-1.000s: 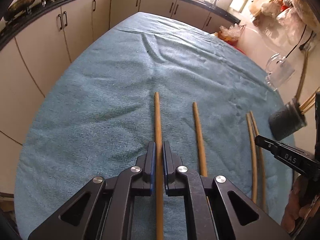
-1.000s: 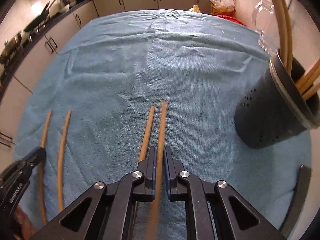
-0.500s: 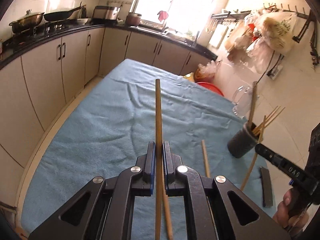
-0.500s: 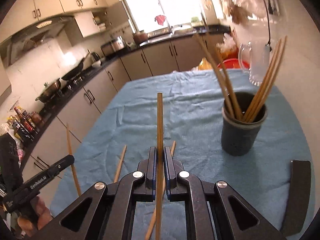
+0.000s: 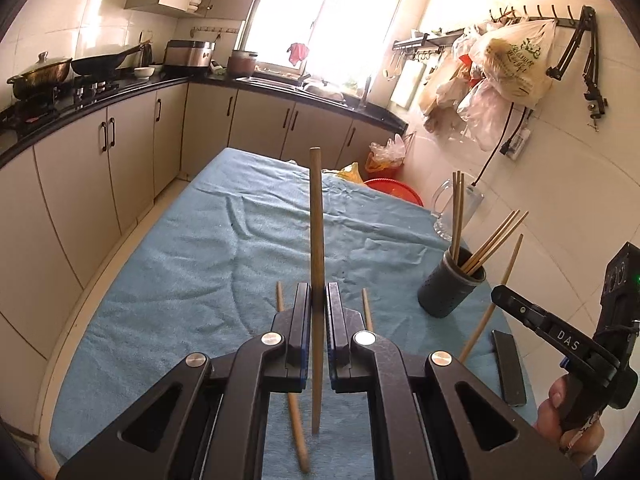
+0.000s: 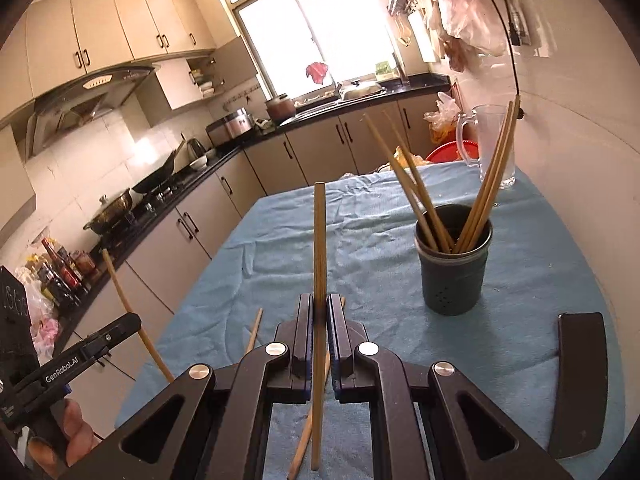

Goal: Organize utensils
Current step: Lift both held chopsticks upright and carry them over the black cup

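Left gripper pinches a chopstick, lifted off the bench. Right gripper clamps another stick. Two loose chopsticks lie beneath. Holder stands beyond, right of both grippers.

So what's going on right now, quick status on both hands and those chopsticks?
Left gripper shut on one chopstick, right gripper shut on another chopstick. Two chopsticks lie on the blue cloth. Dark holder part filled, path looks open.
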